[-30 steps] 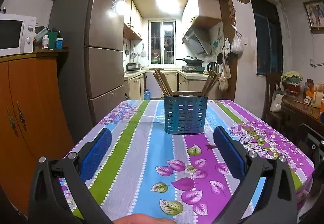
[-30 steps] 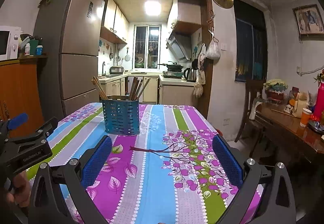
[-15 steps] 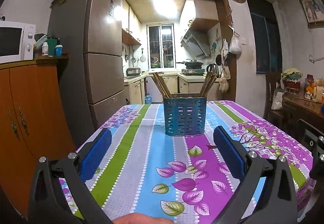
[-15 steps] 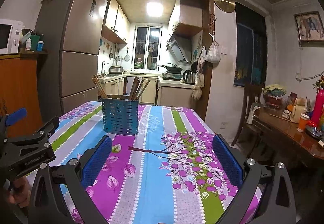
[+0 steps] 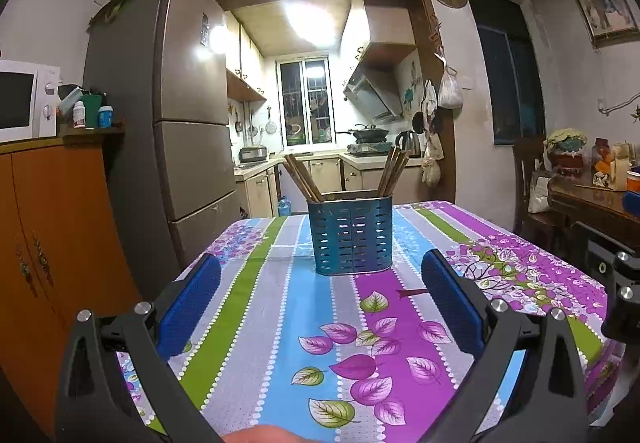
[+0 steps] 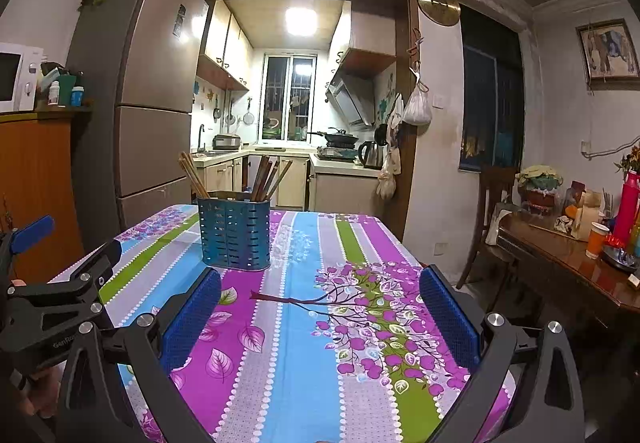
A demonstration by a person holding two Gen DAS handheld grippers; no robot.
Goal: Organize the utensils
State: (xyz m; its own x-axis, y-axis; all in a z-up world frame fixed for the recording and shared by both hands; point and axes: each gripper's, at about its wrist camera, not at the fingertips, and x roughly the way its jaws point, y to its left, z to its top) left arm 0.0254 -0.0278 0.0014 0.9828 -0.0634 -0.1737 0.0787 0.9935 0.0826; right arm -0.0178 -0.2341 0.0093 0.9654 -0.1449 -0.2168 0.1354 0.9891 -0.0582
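A blue perforated utensil holder (image 5: 351, 235) stands upright near the far middle of the table, with wooden chopsticks (image 5: 304, 179) leaning in its left and right sides. It also shows in the right wrist view (image 6: 235, 234), far left of centre. My left gripper (image 5: 320, 283) is open and empty, above the near part of the table, well short of the holder. My right gripper (image 6: 320, 295) is open and empty, to the right of the holder. The left gripper's body (image 6: 52, 307) shows at the left edge of the right wrist view.
The table has a striped floral cloth (image 5: 280, 323). A fridge (image 5: 180, 123) and an orange cabinet (image 5: 48, 243) with a microwave stand to the left. A dark wooden side table (image 6: 568, 267) with cups and bottles and a chair (image 6: 492, 211) stand to the right.
Both grippers have risen and drawn back a little, so the holder looks slightly lower in both views. Both stay open and empty.
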